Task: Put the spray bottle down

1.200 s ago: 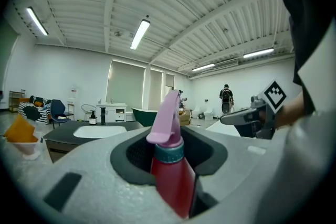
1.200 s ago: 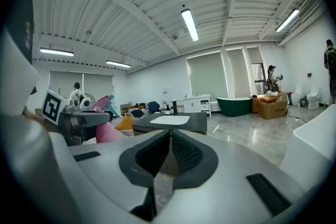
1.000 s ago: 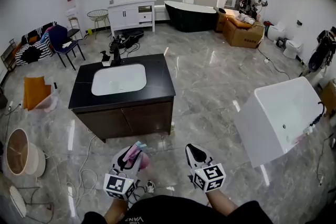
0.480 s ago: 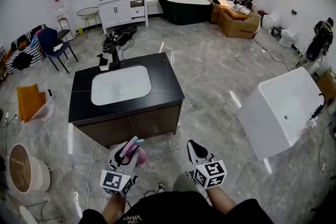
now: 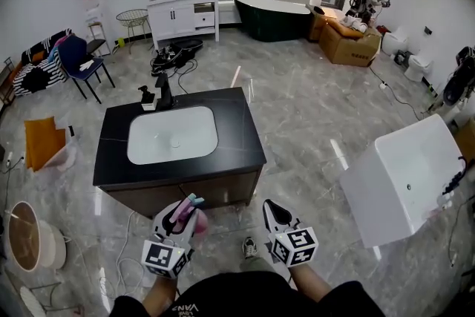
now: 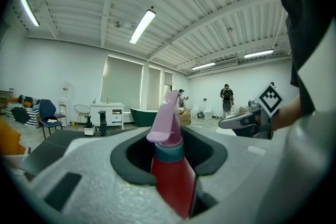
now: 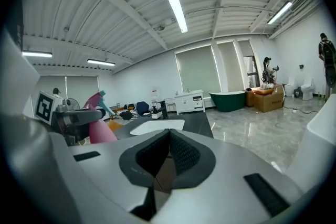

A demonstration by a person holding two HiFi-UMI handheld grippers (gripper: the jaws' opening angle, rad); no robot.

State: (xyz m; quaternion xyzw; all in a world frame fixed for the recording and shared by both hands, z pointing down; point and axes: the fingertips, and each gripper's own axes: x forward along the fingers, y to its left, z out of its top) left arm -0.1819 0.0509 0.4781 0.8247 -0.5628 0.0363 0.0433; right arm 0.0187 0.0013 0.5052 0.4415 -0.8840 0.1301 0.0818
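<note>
grey marble floor (image 5: 312, 115) around a black counter (image 5: 239, 136) at centre. left gripper (image 5: 182, 210) clamps the spray bottle (image 6: 170, 176); right gripper (image 5: 270, 210) closed, empty.

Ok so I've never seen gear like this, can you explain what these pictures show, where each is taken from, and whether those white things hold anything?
No robot here: a person carries a hand-held gripper in each hand. One picture comes from a camera on the person's head, looking down; the other two come from cameras riding on the grippers, looking along their jaws. The left gripper has its jaws closed on a spray bottle with a pink trigger head. The right gripper has its jaws together, empty. Ahead stands a black vanity counter with a white basin and a dark faucet.
</note>
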